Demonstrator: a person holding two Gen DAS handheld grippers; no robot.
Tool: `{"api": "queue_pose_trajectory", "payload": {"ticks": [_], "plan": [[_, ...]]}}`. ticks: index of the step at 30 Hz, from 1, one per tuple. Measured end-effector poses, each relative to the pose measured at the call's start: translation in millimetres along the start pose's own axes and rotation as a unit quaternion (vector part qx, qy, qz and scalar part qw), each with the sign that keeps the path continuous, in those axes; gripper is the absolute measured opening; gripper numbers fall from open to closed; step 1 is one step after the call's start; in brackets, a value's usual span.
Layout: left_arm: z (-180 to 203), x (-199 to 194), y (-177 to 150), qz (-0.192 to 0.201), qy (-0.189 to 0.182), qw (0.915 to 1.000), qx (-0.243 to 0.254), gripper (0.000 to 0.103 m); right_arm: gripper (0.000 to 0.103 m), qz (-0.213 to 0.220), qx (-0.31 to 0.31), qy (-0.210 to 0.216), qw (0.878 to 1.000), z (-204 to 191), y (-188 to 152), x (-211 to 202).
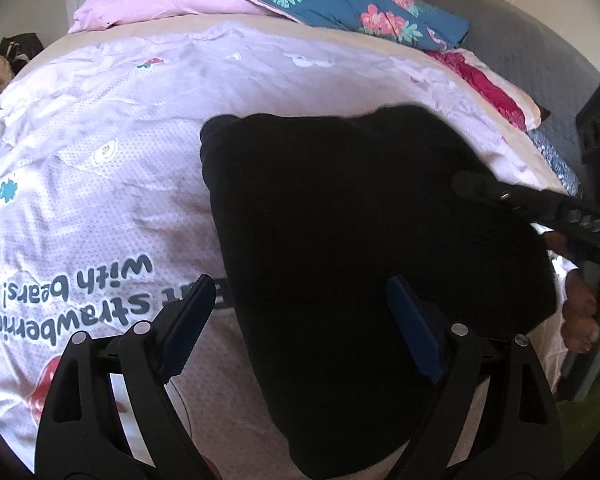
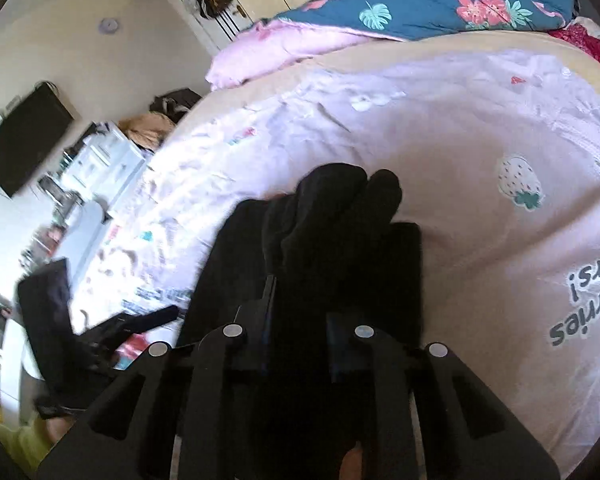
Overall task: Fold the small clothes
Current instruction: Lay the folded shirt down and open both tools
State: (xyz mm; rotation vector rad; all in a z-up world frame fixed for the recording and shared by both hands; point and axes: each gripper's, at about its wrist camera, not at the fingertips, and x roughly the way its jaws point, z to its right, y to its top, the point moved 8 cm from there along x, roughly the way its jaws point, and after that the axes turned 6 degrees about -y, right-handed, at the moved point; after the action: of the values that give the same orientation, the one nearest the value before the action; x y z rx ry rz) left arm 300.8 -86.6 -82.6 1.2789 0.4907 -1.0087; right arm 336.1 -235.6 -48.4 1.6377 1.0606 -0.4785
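A black garment [image 1: 360, 220] lies on the pink printed bedspread [image 1: 100, 160], partly folded. My left gripper [image 1: 300, 320] hovers open over its near left edge; one finger [image 1: 192, 316] is above the bedspread and the other over the black cloth, with nothing pinched. My right gripper [image 1: 466, 182] reaches in from the right across the garment's far side. In the right wrist view its jaws [image 2: 300, 312] stand narrow with a raised, bunched fold of the black garment [image 2: 332, 208] between the pads.
A teal flowered quilt [image 1: 340, 0] and a pink pillow [image 1: 160, 4] lie at the far end of the bed. Red cloth [image 1: 484, 84] sits at the right edge beside a grey padded surface [image 1: 520, 40]. Cluttered shelves and a wall screen [image 2: 24, 140] stand beyond the bed's left side.
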Motion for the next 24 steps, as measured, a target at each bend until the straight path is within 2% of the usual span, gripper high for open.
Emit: {"api": "queue_pose_trajectory", "payload": {"ticks": [2, 6, 8, 18, 24], "plan": [[3, 3, -4, -0.005, -0.002, 1.0, 0.003, 0.08, 0.019, -0.01, 0.007, -0.017, 1.0, 14, -9, 15], [6, 7, -10, -0.009, -0.006, 0.9999, 0.008, 0.08, 0.019, 0.003, 0.038, -0.005, 0.999, 30, -26, 16], [7, 7, -11, -0.011, -0.005, 0.9999, 0.009, 0.08, 0.022, 0.004, 0.045, -0.012, 0.999, 33, -31, 19], [9, 2, -13, -0.011, -0.002, 0.9999, 0.007, 0.08, 0.041, 0.002, 0.046, -0.033, 0.998, 33, -48, 0], [5, -6, -21, -0.009, -0.009, 0.9999, -0.004, 0.08, 0.047, 0.0, 0.037, -0.038, 0.999, 28, -65, -13]]}}
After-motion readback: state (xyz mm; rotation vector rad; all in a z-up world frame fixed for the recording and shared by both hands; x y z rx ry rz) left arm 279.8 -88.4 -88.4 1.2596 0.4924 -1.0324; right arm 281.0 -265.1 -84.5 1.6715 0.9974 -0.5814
